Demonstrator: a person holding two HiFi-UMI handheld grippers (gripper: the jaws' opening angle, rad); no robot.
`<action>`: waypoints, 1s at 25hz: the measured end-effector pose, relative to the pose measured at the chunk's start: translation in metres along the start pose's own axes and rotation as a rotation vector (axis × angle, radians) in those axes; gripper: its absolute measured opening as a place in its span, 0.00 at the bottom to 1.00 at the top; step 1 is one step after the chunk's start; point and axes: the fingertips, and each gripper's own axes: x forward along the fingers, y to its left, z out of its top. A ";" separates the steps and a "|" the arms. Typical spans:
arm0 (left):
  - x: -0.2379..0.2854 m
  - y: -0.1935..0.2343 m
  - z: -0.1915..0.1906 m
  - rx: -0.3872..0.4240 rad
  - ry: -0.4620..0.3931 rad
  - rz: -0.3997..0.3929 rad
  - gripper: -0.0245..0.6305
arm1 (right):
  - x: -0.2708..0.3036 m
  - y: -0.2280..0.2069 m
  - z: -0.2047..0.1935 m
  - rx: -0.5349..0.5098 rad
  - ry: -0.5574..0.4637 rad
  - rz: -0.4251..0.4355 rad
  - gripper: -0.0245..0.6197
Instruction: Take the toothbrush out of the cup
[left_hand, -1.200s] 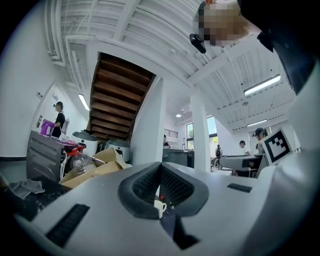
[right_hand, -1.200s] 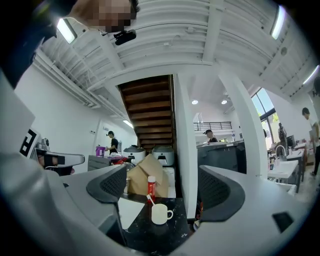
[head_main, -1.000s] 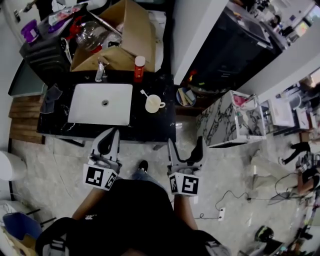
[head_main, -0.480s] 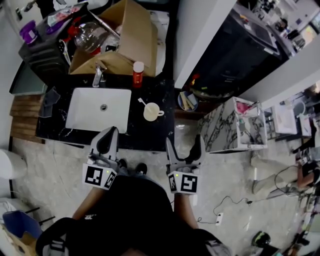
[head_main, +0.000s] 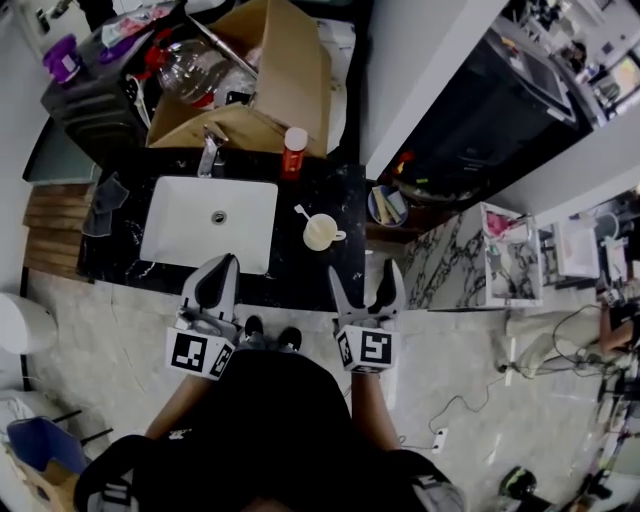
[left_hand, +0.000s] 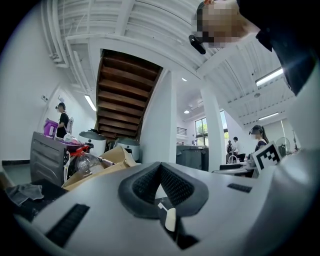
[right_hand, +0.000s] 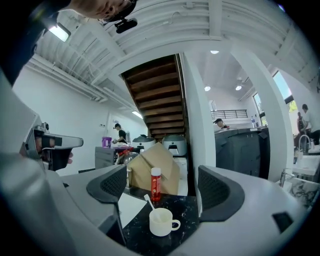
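Observation:
A cream cup (head_main: 321, 232) with a handle stands on the black counter (head_main: 300, 270), right of the sink. A white toothbrush (head_main: 303, 213) leans out of it toward the back left. In the right gripper view the cup (right_hand: 161, 222) and toothbrush (right_hand: 148, 201) sit straight ahead between the jaws. My right gripper (head_main: 364, 287) is open, near the counter's front edge, short of the cup. My left gripper (head_main: 215, 283) is shut with nothing in it, hanging in front of the sink; its pads (left_hand: 160, 186) meet, and the cup shows small through the gap below them.
A white sink (head_main: 210, 223) with a tap (head_main: 210, 150) fills the counter's left half. A red bottle (head_main: 293, 152) stands at the back behind the cup. A cardboard box (head_main: 262, 85) of clutter sits beyond. A marbled cabinet (head_main: 470, 268) stands at the right.
The counter has drawn closer and shifted right in the head view. My right gripper has moved up toward the counter's front edge. The left gripper has stayed where it was.

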 end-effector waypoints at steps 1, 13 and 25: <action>0.000 0.004 -0.001 -0.002 0.001 0.006 0.04 | 0.007 0.003 -0.006 -0.001 0.014 0.009 0.71; 0.000 0.041 -0.002 -0.005 0.005 0.078 0.04 | 0.081 0.027 -0.077 0.041 0.161 0.133 0.71; 0.006 0.062 -0.002 -0.012 0.008 0.130 0.04 | 0.139 0.035 -0.146 -0.002 0.316 0.213 0.71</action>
